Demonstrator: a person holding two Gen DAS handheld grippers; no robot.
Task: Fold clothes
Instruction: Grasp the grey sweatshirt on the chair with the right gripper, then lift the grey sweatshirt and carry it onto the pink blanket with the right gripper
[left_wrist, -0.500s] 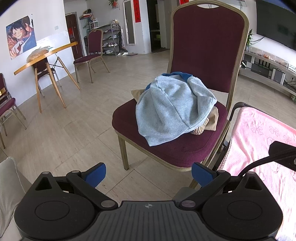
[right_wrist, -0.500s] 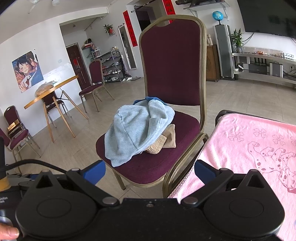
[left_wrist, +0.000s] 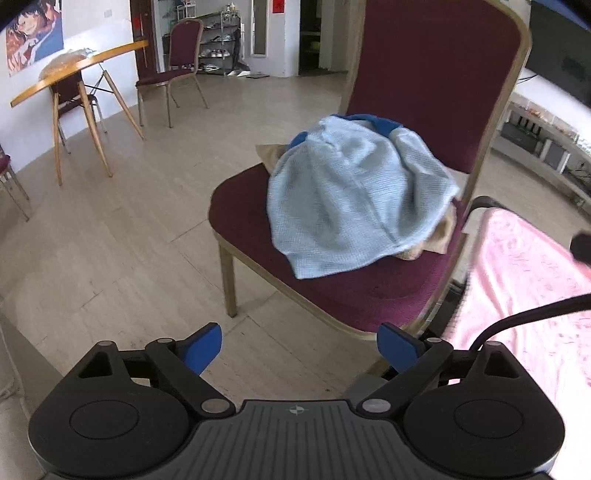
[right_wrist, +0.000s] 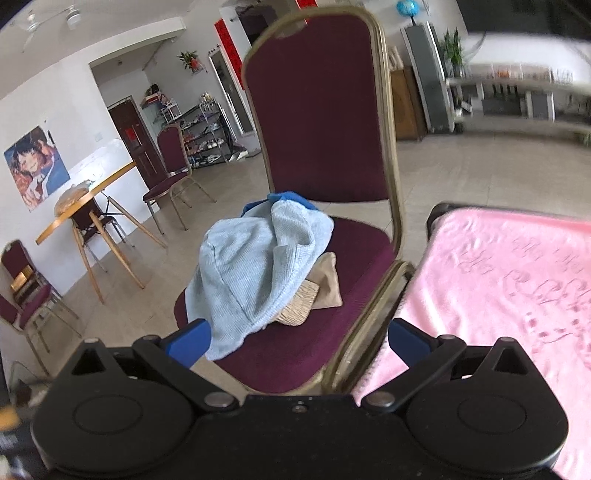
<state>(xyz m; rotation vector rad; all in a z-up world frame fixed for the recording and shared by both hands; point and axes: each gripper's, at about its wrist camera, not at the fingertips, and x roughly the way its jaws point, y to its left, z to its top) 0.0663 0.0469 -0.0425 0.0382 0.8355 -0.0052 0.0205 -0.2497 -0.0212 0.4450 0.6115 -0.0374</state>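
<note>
A heap of clothes lies on the seat of a maroon chair (left_wrist: 369, 291) (right_wrist: 295, 354). On top is a light blue knit garment (left_wrist: 354, 199) (right_wrist: 255, 266); a dark blue piece (left_wrist: 376, 123) (right_wrist: 291, 197) shows behind it and a beige piece (left_wrist: 443, 232) (right_wrist: 325, 284) underneath. My left gripper (left_wrist: 299, 349) is open with empty jaws, short of the chair's front edge. My right gripper (right_wrist: 295, 341) is open too, near the seat's front, with the knit's lower hem just beyond its left fingertip (right_wrist: 192, 341); nothing is gripped.
A pink patterned blanket (left_wrist: 524, 280) (right_wrist: 509, 280) covers a surface right of the chair. A wooden table (left_wrist: 74, 74) (right_wrist: 85, 199) and more maroon chairs (left_wrist: 173, 70) (right_wrist: 173, 177) stand by the left wall. Pale floor (left_wrist: 122, 236) lies between. A black cable (left_wrist: 535, 314) crosses the blanket.
Both grippers have moved closer to the chair, so the clothes heap looks larger. The views are slightly blurred from motion. Both stay open.
</note>
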